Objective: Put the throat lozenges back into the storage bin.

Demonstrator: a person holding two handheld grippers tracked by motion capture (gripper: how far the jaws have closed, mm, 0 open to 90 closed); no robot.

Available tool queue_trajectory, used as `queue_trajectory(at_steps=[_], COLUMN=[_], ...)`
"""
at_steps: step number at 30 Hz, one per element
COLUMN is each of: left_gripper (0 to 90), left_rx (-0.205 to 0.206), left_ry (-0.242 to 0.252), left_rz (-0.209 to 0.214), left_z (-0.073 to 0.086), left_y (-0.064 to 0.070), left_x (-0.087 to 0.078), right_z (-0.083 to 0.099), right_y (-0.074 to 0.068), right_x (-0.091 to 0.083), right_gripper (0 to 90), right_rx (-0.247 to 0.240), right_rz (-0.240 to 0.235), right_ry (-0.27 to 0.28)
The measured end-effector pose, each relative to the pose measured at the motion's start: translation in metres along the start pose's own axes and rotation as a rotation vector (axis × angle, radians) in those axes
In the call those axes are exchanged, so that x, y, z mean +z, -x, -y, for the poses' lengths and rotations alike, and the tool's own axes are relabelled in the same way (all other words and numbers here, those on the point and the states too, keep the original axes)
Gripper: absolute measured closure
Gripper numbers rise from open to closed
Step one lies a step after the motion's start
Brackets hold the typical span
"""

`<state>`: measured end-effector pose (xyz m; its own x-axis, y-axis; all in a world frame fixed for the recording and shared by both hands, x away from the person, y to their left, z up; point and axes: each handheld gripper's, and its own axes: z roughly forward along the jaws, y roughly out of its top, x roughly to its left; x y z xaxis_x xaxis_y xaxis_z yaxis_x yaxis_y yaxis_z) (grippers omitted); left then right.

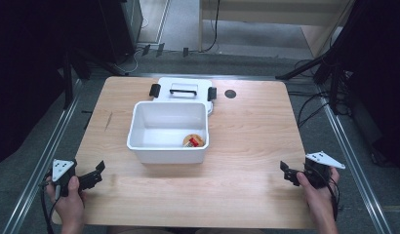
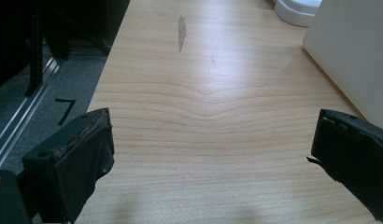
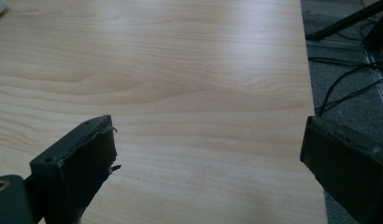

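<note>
A white bin is sitting open near the middle of the wooden table, and a small round brown item with a red patch is lying on its floor in the near right corner; what it is cannot be told. The bin's white lid, with black latches, is lying flat just behind it, touching its far wall. The left gripper is hovering at the near left corner, jaws spread wide and holding nothing. The right gripper is waiting near the right edge, likewise gaping and empty, well apart from the bin.
</note>
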<state>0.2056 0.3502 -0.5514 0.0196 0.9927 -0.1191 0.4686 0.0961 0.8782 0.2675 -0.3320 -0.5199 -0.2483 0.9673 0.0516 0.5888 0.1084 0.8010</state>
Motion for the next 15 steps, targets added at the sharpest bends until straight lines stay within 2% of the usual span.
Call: queue_trajectory(at_steps=[15], left_gripper=[0.0], left_rx=[0.002], left_ry=[0.001], left_rz=[-0.002], left_z=[0.000], left_y=[0.000], left_x=[0.000], right_z=[0.044], right_y=[0.018], right_x=[-0.022], right_gripper=[2.6], right_rx=[0.059], right_rz=[-0.009], right_ry=[0.013])
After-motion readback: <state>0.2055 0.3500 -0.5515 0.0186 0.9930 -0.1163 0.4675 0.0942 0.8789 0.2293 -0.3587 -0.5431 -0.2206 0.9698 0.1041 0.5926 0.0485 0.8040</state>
